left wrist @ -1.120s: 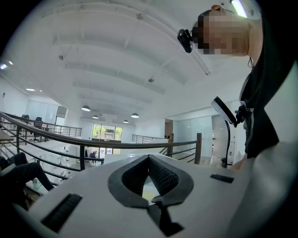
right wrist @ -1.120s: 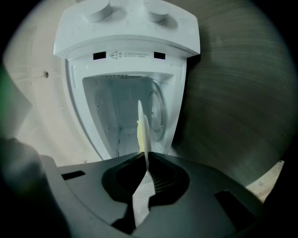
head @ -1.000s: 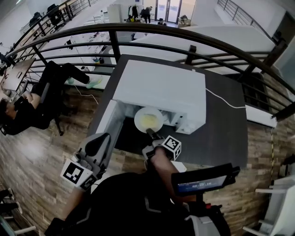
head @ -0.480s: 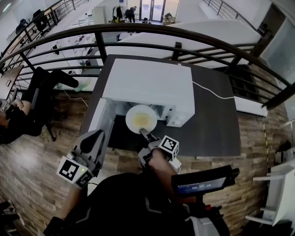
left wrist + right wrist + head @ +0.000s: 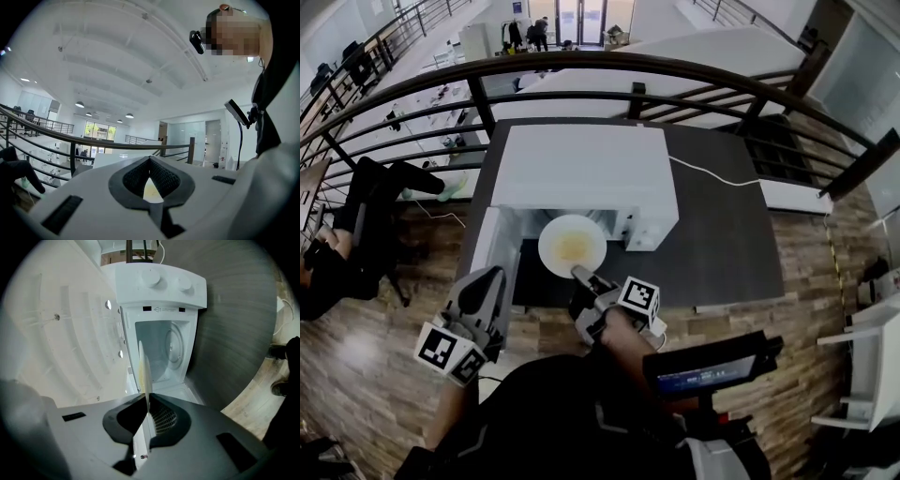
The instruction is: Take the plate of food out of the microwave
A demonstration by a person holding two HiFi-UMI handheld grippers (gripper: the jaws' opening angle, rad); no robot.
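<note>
Nearest, low on the left, the left gripper (image 5: 485, 279) hangs idle by the person's side, jaws together on nothing (its own view looks up past the railing (image 5: 93, 143) to the ceiling). To its right and a little farther, the right gripper (image 5: 578, 274) is clamped on the near rim of the plate of food (image 5: 572, 246); in the right gripper view the plate (image 5: 142, 373) runs edge-on between the pads. The plate sits level at the mouth of the microwave (image 5: 581, 169), beside the open door (image 5: 495, 251), and the cavity behind it looks empty. Judged progress: grasp made, plate largely drawn out; left to do is bringing it fully clear and setting it down, probably on the dark table (image 5: 722, 234). Against a second ago, the plate has come nearer to the person and farther out of the opening, same grip; the left gripper has barely moved.
</note>
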